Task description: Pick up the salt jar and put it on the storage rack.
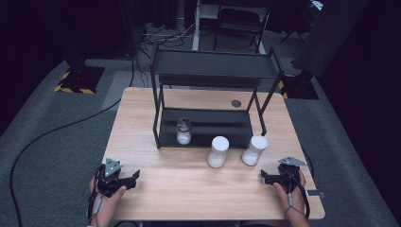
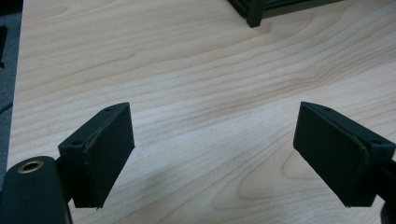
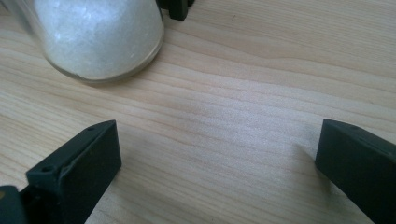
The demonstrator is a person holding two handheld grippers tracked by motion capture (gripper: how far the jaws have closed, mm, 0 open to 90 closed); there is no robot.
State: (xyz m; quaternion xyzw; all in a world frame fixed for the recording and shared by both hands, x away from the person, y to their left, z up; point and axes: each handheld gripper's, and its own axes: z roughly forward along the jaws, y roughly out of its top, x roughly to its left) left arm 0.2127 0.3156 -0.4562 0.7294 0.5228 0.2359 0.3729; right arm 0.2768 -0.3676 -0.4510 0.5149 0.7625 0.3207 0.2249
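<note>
A: What sits on the desk [image 1: 189,189]?

B: A black two-tier rack [image 1: 213,94] at the far side, and three jars. One small jar [image 1: 183,131] with a dark lid stands on the rack's bottom shelf, at its left end. Two white jars stand on the wood just in front of the rack: the left jar [image 1: 218,151] and the right jar [image 1: 255,150], near each other but apart.

A: And the tongs?

B: Two pairs. The left tongs [image 1: 130,178] rest low at the near left corner, the right tongs [image 1: 265,177] at the near right. Both stand open with nothing between the jaws, only bare wood.

A: Which jar is nearest a hand?

B: The right jar, just ahead of the right tongs and to their left. Nothing stands between them.

A: What does the close view add?

B: In the right gripper view that jar's base [image 3: 98,37] shows clear glass filled with white grains, and a black rack foot [image 3: 177,8] behind it. The left gripper view has one rack foot [image 2: 256,14] at the top, well off from the left tongs [image 2: 215,154].

A: Anything beyond the desk?

B: Grey floor, cables [image 1: 47,137], and a chair [image 1: 241,21] behind the rack, seen from the high view.
</note>
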